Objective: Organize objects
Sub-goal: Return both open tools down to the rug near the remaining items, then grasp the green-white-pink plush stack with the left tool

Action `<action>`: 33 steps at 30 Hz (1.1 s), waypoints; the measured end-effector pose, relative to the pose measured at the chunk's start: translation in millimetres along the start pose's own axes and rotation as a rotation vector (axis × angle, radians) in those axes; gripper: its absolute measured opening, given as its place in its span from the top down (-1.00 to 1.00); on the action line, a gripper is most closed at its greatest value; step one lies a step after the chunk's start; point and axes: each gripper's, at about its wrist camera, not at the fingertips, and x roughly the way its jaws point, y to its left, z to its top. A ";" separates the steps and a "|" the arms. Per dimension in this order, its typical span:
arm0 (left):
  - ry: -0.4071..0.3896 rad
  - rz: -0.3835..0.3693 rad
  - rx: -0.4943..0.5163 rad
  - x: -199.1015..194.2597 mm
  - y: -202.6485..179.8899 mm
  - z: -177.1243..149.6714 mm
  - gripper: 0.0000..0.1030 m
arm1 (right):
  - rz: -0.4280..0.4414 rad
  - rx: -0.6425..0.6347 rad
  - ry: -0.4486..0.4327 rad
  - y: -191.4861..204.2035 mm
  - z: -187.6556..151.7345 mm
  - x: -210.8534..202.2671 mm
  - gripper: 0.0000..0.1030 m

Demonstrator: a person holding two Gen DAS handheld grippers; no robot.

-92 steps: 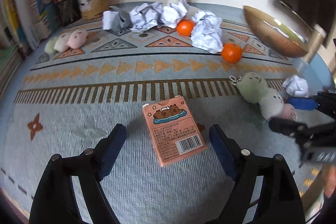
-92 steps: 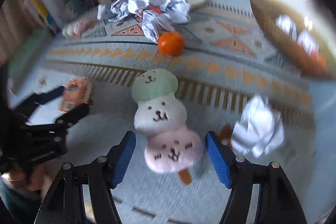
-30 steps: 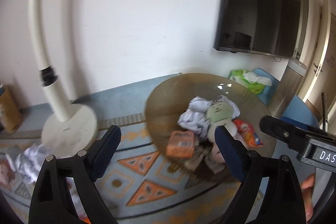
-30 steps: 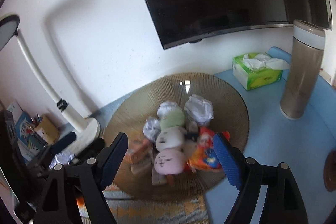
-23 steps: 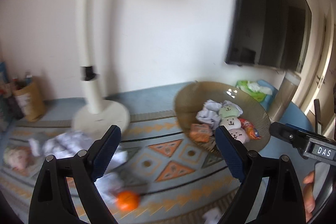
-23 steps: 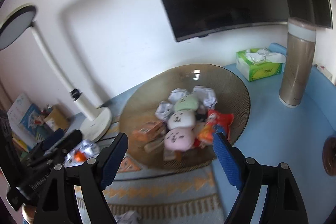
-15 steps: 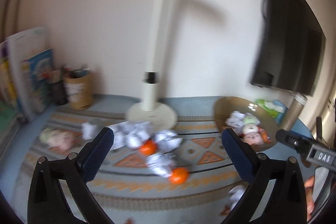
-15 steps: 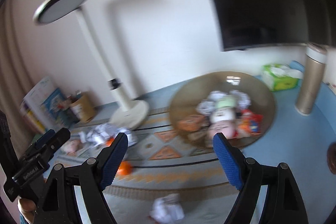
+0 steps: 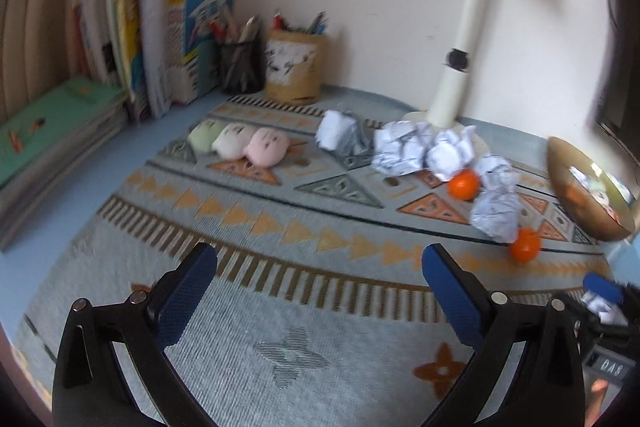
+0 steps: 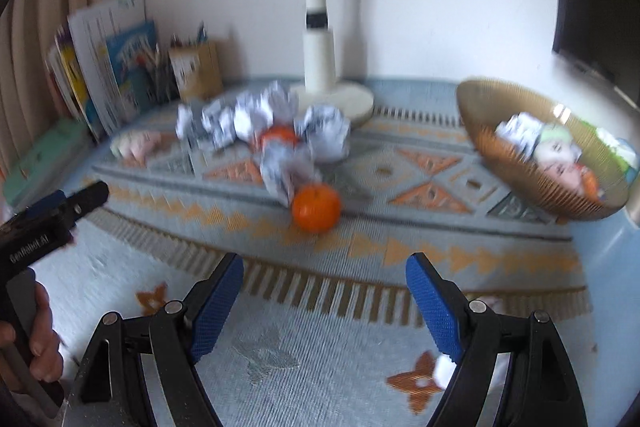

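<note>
left gripper (image 9: 318,291) and right gripper (image 10: 324,301) hovering wide open, gripping nothing | nearest orange (image 10: 316,207) sitting on rug (image 10: 280,327) ahead; crumpled papers (image 10: 276,119), plush (image 9: 240,145) beyond | between pickups, likely | next: closing on orange, carrying to bowl (image 10: 532,175)

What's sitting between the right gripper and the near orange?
Nothing: only bare patterned rug separates the open right gripper from the near orange, as the right wrist view shows. Crumpled paper lies just behind the orange.
</note>
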 end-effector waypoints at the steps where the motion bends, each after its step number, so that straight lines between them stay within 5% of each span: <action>1: 0.009 0.004 -0.015 2.1 1.9 -0.4 -0.99 | 0.003 0.002 0.012 -0.2 -4.4 5.4 -0.60; 6: 0.024 -0.036 -0.061 5.3 10.1 -2.5 -0.99 | -0.029 0.027 0.035 -5.8 -5.8 15.6 -0.72; 29: 0.045 -0.043 -0.059 8.3 7.7 -2.9 -0.99 | -0.081 0.057 0.082 -12.8 -3.5 25.5 -0.72; 33: 0.043 -0.092 -0.083 4.9 17.8 0.7 -0.99 | -0.096 0.064 0.084 -13.9 -2.2 24.4 -0.72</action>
